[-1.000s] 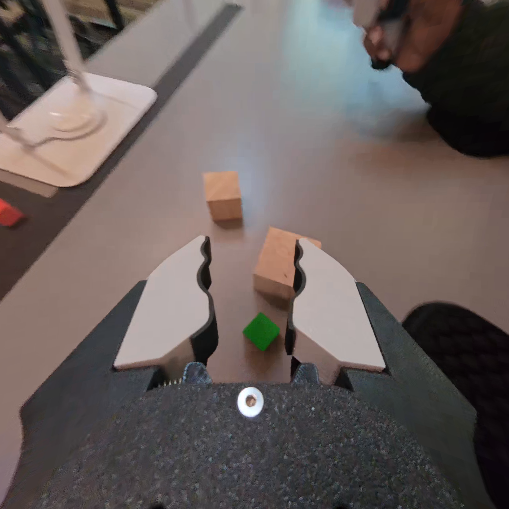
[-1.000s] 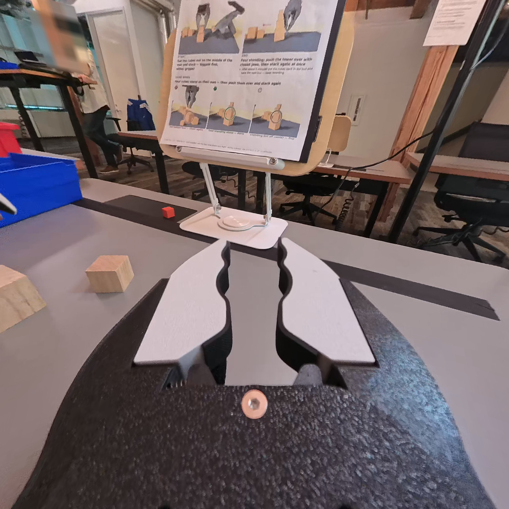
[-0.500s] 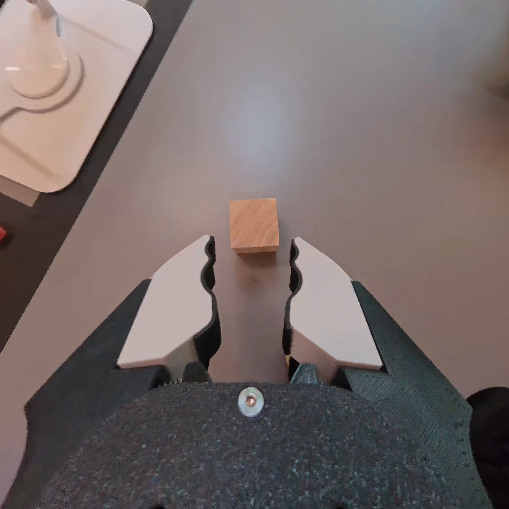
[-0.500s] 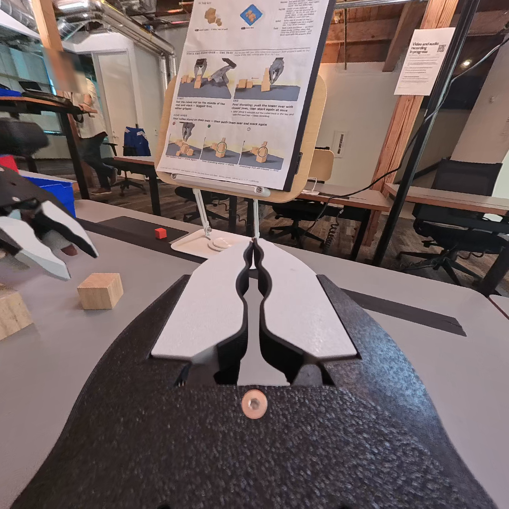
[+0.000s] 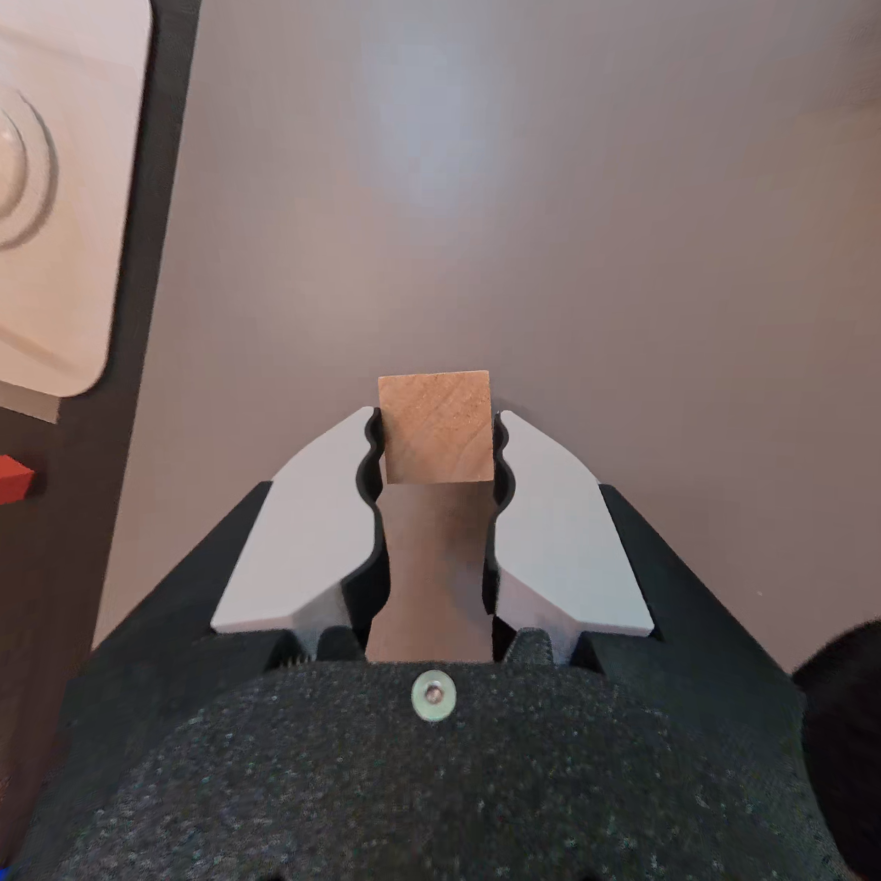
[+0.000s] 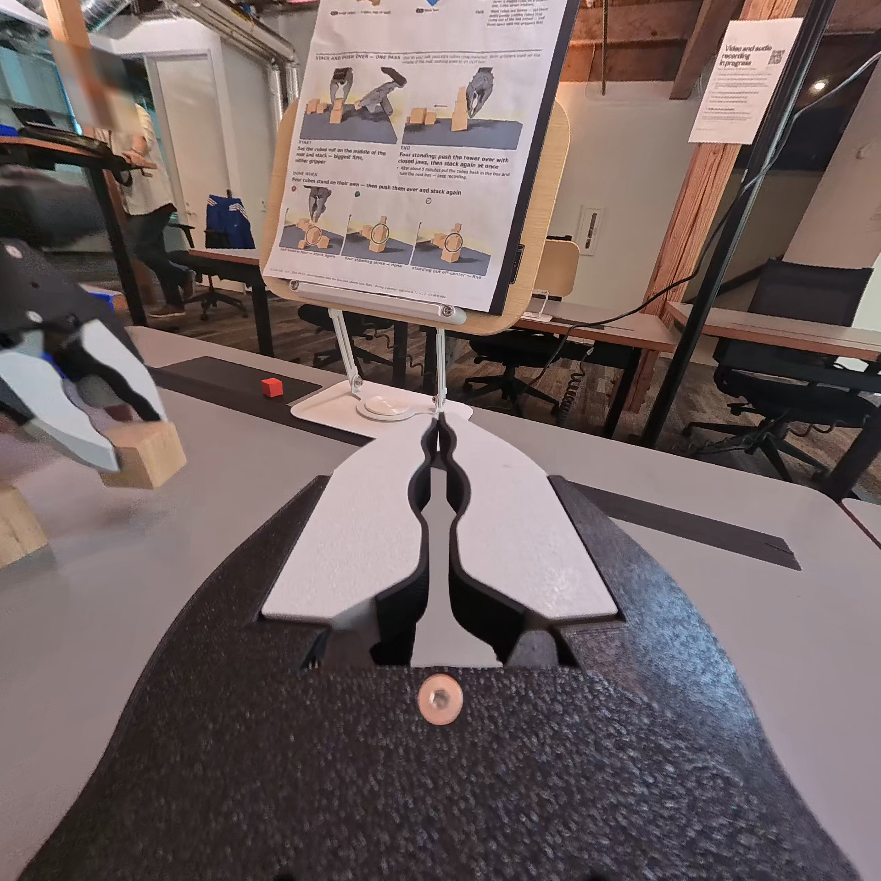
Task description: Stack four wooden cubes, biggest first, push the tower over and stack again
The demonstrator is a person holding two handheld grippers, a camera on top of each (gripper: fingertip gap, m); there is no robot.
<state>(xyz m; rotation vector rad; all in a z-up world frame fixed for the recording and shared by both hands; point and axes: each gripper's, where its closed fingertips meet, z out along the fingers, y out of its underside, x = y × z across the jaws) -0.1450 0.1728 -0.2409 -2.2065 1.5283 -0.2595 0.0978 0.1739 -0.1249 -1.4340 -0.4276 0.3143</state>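
Note:
In the left wrist view my left gripper (image 5: 436, 414) points straight down at the grey table (image 5: 619, 238). It is shut on a small wooden cube (image 5: 436, 426), with both black pads against the cube's sides. The right wrist view shows the same left gripper (image 6: 136, 441) at far left with that cube (image 6: 152, 457) between its fingertips, blurred and just above the table. A bigger wooden cube (image 6: 16, 524) stands at the left edge. My right gripper (image 6: 437, 422) is shut with nothing between its fingers, off to the right of the cubes.
A white stand base (image 6: 381, 405) carrying an instruction sheet (image 6: 405, 157) sits at the table's far side; it also shows in the left wrist view (image 5: 57, 238). A small red cube (image 6: 271, 387) lies on the dark strip (image 5: 157, 238). Desks, chairs and a person (image 6: 148, 190) are behind. Across from one pair of fingers to the other is roughly 25 centimetres.
My left gripper moved from over the big cube and a green cube to the small wooden cube, came down and closed on it. My right gripper's pads came together on air.

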